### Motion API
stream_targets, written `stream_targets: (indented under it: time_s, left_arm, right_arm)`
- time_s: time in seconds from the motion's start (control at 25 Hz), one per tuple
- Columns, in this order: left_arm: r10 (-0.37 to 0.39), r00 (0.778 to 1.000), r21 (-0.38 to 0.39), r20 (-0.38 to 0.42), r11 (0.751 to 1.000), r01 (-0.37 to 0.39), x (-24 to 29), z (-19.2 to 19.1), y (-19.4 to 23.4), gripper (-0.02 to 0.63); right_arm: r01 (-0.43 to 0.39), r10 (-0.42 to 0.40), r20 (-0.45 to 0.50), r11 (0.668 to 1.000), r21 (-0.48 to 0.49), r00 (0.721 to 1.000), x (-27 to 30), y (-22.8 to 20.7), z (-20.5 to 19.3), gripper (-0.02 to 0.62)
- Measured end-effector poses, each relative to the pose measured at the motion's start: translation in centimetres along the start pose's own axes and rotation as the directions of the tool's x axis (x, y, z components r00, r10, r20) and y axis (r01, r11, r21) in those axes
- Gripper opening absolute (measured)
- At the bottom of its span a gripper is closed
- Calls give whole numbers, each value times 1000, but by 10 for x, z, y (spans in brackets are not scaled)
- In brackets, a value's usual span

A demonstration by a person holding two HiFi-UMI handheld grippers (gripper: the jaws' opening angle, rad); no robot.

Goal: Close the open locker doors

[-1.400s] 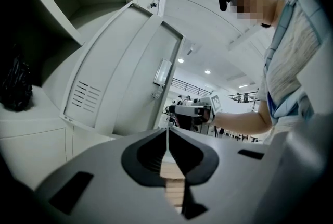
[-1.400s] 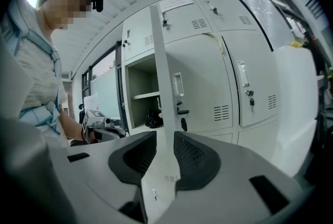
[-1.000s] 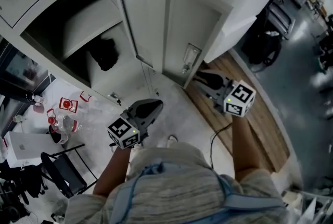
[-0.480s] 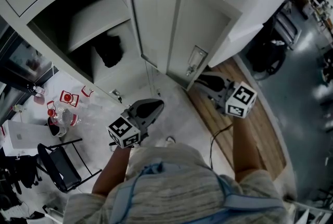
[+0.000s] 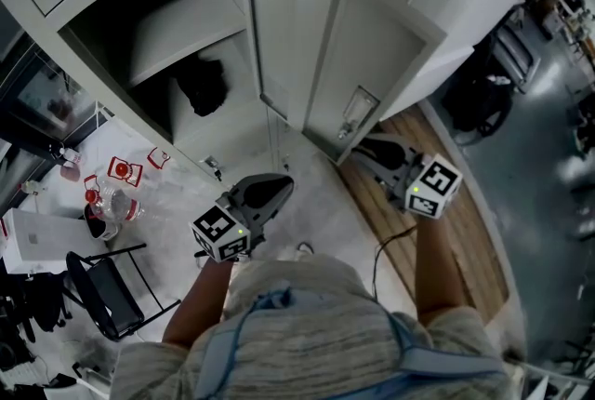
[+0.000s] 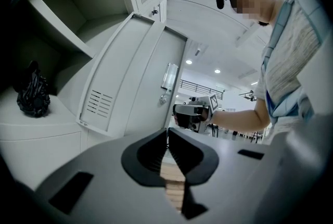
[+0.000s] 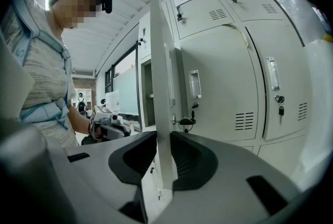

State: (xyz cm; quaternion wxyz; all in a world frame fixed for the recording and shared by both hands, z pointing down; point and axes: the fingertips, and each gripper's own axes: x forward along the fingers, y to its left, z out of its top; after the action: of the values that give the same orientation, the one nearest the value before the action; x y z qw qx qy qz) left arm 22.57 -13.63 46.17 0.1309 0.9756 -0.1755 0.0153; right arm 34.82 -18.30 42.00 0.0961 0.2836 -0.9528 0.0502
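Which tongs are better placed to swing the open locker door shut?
Right. The right tongs clamp the free edge of the open locker door, so a push should close it. The left tongs are shut on nothing, apart from the door.

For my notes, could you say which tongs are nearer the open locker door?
Right. The right tongs clamp the edge of the open locker door; the left tongs, shut, hang apart from it, nearer the person.
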Motion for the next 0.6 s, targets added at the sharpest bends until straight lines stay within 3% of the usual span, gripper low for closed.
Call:
stream_targets:
  time_s: [0.6]
  left_arm:
    - [-63, 998, 4, 9, 998, 63, -32, 6, -1, 3]
  right_arm:
    - [56, -56, 0, 998, 15, 998, 18, 48, 2, 81]
